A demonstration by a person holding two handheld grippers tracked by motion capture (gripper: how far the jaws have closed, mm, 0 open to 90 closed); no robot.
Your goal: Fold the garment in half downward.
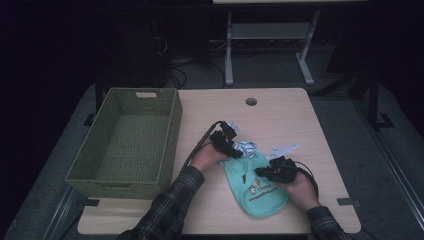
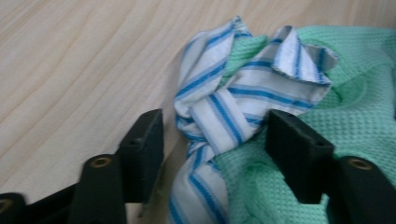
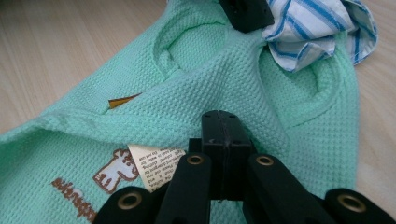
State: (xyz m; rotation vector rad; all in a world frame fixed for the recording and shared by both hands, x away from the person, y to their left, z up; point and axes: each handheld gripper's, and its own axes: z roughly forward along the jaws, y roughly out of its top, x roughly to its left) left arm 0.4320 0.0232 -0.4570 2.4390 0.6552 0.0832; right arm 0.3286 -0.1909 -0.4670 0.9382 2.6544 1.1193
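A mint-green knit garment (image 1: pixel 260 192) with a brown printed figure lies flat on the wooden table (image 1: pixel 285 115). A blue-and-white striped cloth (image 1: pixel 246 148) is bunched on its far end. My left gripper (image 2: pixel 217 135) stands open, one jaw on either side of the twisted striped cloth (image 2: pixel 224 112), and its pads do not press on it. My right gripper (image 3: pixel 224 122) is shut, its tips resting on the garment's (image 3: pixel 224 74) hem beside a white label (image 3: pixel 156 161). Whether fabric is pinched between its jaws I cannot tell. In the high view, the left gripper (image 1: pixel 236 150) and the right gripper (image 1: pixel 259 172) are close together over the clothes.
A green woven basket (image 1: pixel 170 145) stands with nothing in it on the table's left side, next to the person's left forearm. A round cable hole (image 1: pixel 251 101) is near the far edge. Bare wood lies to the right of the clothes and beyond them.
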